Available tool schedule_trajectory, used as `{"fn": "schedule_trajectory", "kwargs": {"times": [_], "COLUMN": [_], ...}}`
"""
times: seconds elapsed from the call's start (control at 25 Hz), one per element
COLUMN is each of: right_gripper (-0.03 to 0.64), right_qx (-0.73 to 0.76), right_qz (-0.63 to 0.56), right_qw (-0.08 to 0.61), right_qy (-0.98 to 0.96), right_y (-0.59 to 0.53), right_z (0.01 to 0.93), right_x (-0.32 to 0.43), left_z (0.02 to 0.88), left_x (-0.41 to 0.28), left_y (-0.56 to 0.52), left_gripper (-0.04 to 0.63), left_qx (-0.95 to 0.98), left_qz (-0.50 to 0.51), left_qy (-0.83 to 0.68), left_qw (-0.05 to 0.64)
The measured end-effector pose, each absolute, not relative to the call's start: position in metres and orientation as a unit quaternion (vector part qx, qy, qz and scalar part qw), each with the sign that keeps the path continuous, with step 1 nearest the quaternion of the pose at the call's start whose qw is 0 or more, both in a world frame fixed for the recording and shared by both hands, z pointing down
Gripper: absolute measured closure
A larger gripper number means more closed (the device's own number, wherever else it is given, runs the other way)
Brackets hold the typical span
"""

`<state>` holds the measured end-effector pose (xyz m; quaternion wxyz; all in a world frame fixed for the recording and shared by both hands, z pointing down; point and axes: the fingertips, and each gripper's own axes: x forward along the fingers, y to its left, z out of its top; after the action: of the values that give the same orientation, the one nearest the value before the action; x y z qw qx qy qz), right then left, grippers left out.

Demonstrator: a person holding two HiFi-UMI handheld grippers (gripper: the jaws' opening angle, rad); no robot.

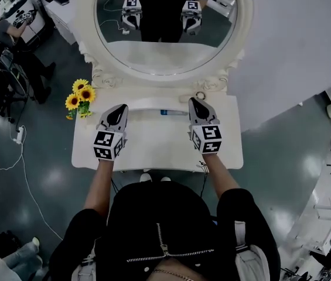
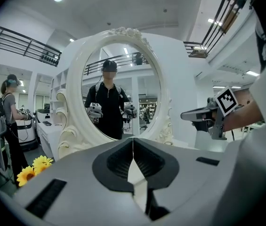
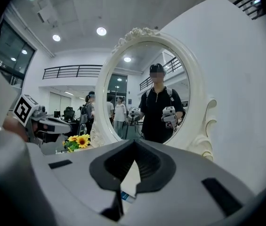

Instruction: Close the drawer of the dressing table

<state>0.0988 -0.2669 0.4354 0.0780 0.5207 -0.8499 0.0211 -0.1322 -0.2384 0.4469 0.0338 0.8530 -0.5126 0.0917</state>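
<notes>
Head view: dressing table (image 1: pixel 153 139) runs left-right, facing the person.

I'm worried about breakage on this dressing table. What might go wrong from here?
1. The shut left gripper hovers beside the sunflowers; a sideways swing might knock them over.
2. Both it and the shut right gripper point towards the mirror, so pushing too far forward risks striking the glass.
3. A blue-and-white item lies at the back of the dressing table, between the grippers; a forward push might shove or pinch it.
</notes>
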Motion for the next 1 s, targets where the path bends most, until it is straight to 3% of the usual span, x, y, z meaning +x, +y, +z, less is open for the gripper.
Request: {"fn": "schedule_trajectory", "kwargs": {"times": [1.0], "right_gripper": [0.614], "right_qx": [0.511], "right_qz": [0.023], "right_qw": [0.088], "right_qy": [-0.855], "right_y": [-0.246], "right_z": [0.444], "right_x": [0.095], "left_z": [0.451], "left_x": [-0.124], "left_y": [-0.23], "left_gripper": [0.574], "left_qx": [0.857], "left_qz": [0.092], "left_qy": [-0.505], "left_qw": [0.038]}}
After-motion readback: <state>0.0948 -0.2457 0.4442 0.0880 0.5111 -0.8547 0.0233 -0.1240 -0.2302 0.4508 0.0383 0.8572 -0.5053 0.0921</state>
